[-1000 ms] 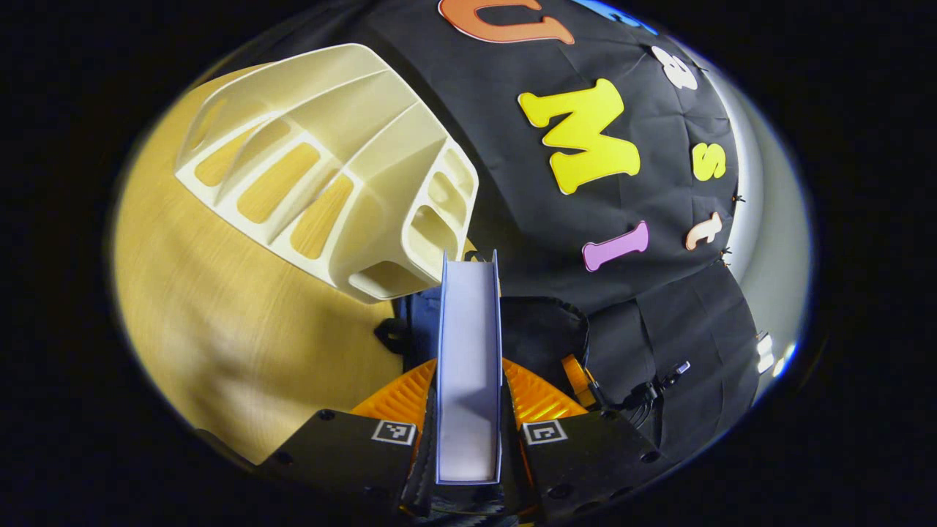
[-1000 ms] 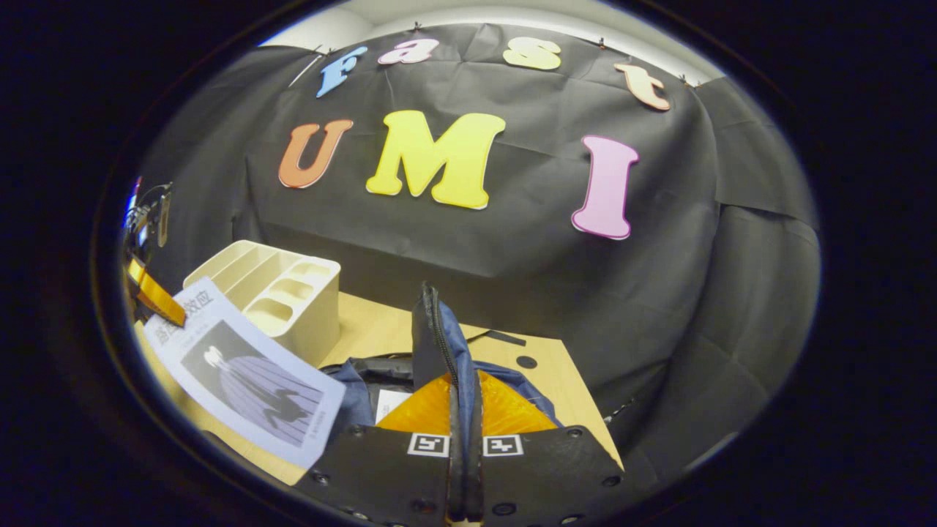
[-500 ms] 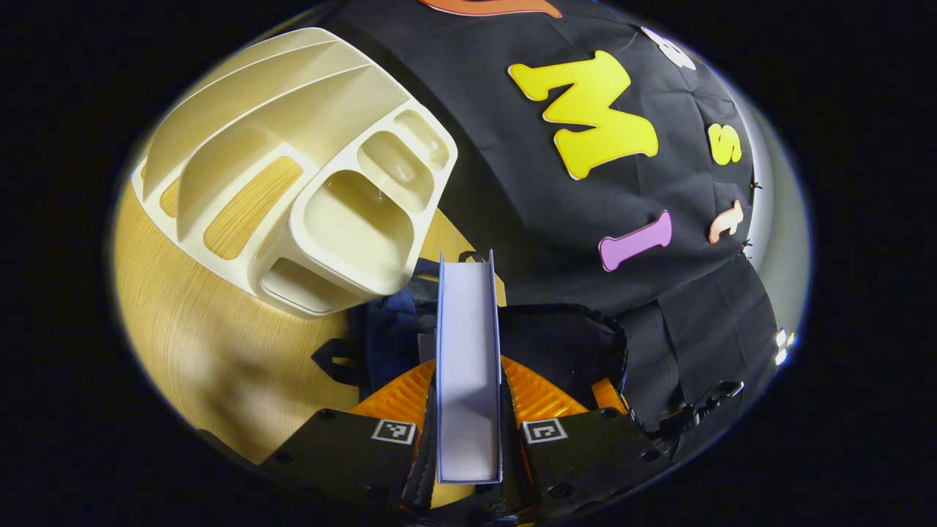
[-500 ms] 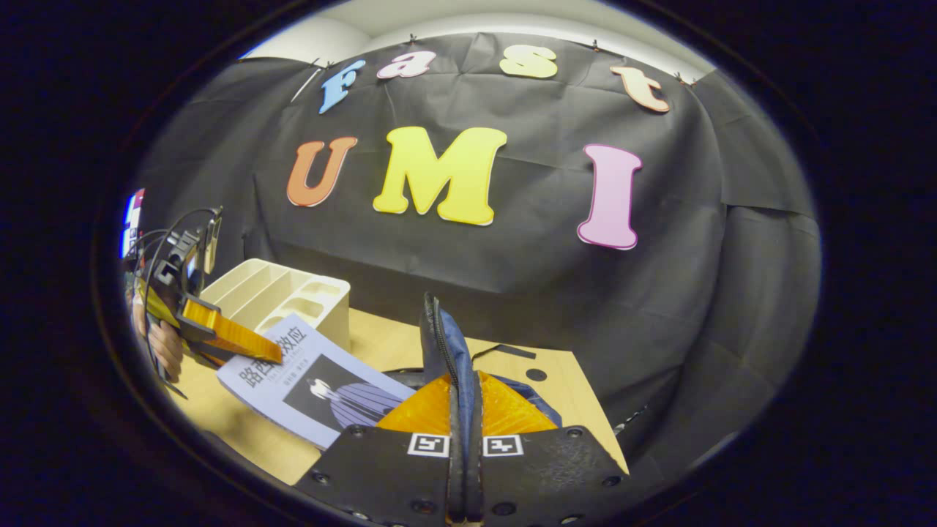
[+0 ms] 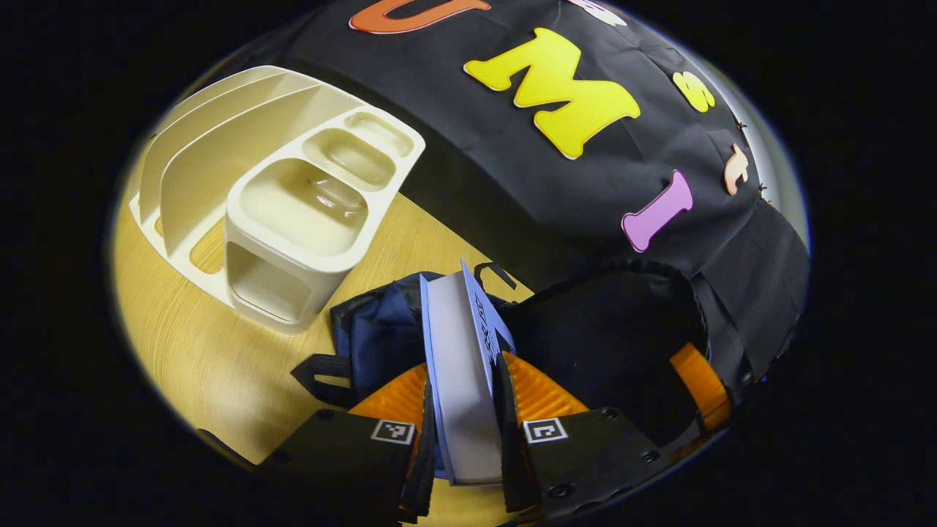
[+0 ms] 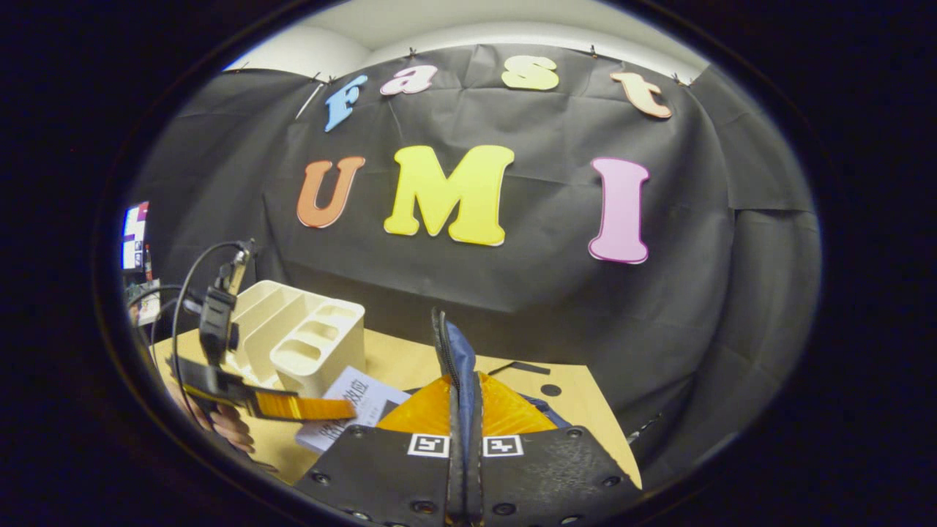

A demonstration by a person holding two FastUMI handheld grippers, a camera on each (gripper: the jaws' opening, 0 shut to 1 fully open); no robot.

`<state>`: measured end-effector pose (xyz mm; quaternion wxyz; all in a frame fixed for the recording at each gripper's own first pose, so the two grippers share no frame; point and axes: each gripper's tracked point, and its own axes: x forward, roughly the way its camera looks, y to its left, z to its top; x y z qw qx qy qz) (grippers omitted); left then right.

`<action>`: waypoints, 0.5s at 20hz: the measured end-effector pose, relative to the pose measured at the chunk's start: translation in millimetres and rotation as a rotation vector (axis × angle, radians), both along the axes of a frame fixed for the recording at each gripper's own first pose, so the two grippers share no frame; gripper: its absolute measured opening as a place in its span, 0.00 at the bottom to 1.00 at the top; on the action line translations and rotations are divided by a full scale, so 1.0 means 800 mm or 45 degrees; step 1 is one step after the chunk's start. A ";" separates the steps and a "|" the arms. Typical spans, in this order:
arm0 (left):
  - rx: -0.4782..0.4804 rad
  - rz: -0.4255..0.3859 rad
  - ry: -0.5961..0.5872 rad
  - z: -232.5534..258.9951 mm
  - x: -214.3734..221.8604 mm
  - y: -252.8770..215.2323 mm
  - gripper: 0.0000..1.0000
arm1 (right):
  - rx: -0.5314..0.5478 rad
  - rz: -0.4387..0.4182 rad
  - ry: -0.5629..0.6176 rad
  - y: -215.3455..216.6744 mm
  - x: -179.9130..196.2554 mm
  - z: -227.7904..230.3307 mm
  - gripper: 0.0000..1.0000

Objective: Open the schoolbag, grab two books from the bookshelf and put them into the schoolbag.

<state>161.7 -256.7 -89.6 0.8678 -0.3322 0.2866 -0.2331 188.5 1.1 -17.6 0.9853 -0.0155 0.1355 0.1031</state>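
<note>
My left gripper (image 5: pixel 463 369) is shut on a pale blue book (image 5: pixel 454 322), held by its spine end, page edges up. The book's far end leans over the opening of the navy schoolbag (image 5: pixel 377 333) lying on the table. The bag's dark flap (image 5: pixel 607 329) stands lifted to the right. In the right gripper view my right gripper (image 6: pixel 463 380) is shut on the bag's zippered edge (image 6: pixel 450 351) and holds it upright. To its left the left gripper (image 6: pixel 293 405) shows with the book (image 6: pixel 355 399) low beside the bag. The cream bookshelf (image 5: pixel 293 197) stands behind with bare slots.
The wooden table (image 5: pixel 212 351) runs out to the left and in front of the bookshelf (image 6: pixel 307 344). A black strap (image 5: pixel 322 369) of the bag lies on it. A hand (image 6: pixel 227 428) and cables (image 6: pixel 208 307) trail behind the left gripper.
The left gripper has carried the book down and to the right, from beside the bookshelf to the bag's opening, and tilted it. The right gripper has kept its hold on the bag's edge.
</note>
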 end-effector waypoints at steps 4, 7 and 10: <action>-0.030 -0.024 0.006 -0.013 0.006 -0.060 0.40 | 0.010 0.020 -0.028 0.002 -0.006 0.007 0.02; -0.042 -0.057 0.033 -0.024 0.008 -0.099 0.40 | 0.061 0.025 -0.020 -0.004 -0.013 0.003 0.02; -0.053 -0.055 0.060 -0.038 0.011 -0.121 0.42 | 0.081 0.011 -0.021 -0.019 -0.018 0.000 0.05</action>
